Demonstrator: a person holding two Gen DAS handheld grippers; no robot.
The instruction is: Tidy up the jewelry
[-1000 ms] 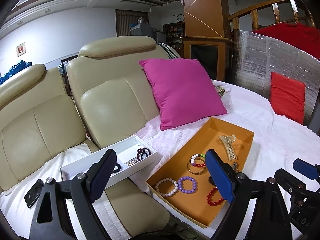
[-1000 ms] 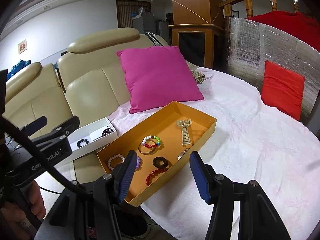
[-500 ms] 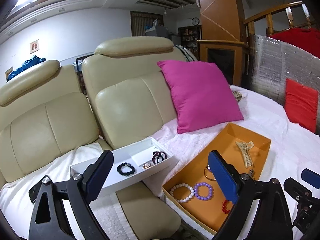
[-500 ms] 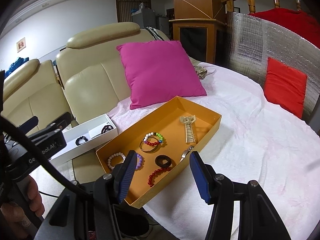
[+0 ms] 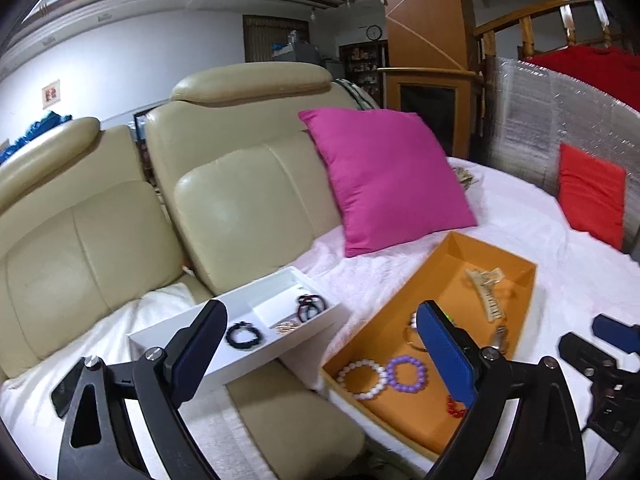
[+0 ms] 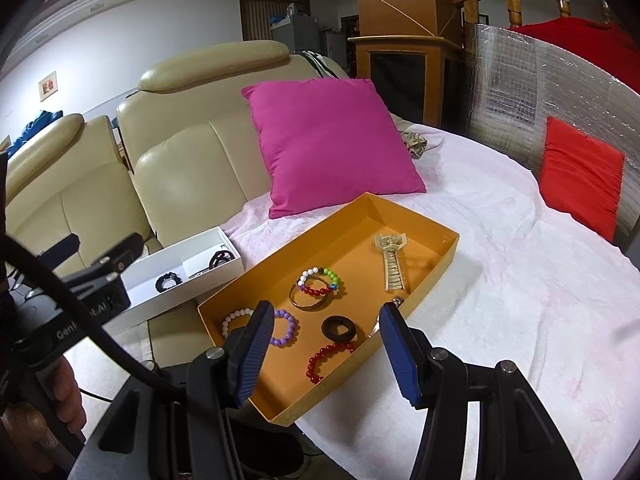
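Note:
An orange tray (image 6: 436, 276) on the white-covered table holds a white bead bracelet (image 6: 234, 320), a purple one (image 6: 286, 328), a multicolour one (image 6: 320, 280), a gold bangle (image 6: 308, 302), a dark ring (image 6: 339, 328), a red bead bracelet (image 6: 326, 358) and a beige hair claw (image 6: 392, 260). A white divided box (image 5: 256, 344) left of it holds a black bracelet (image 5: 244, 334), a dark hair tie (image 5: 310, 306) and small gold pieces (image 5: 286, 326). My left gripper (image 5: 320, 356) is open, empty, above the gap between box and tray. My right gripper (image 6: 326, 350) is open, empty, over the tray's near end.
A beige leather sofa (image 5: 224, 200) stands behind the box. A magenta cushion (image 6: 332, 144) leans at the table's back, a red cushion (image 6: 580, 180) at the right against a silver foil panel (image 6: 520, 92). A black phone (image 5: 66, 386) lies at the left.
The left gripper has swung left, so the white box now sits between its fingers more centrally. The right gripper has moved slightly forward over the tray. Both stay open.

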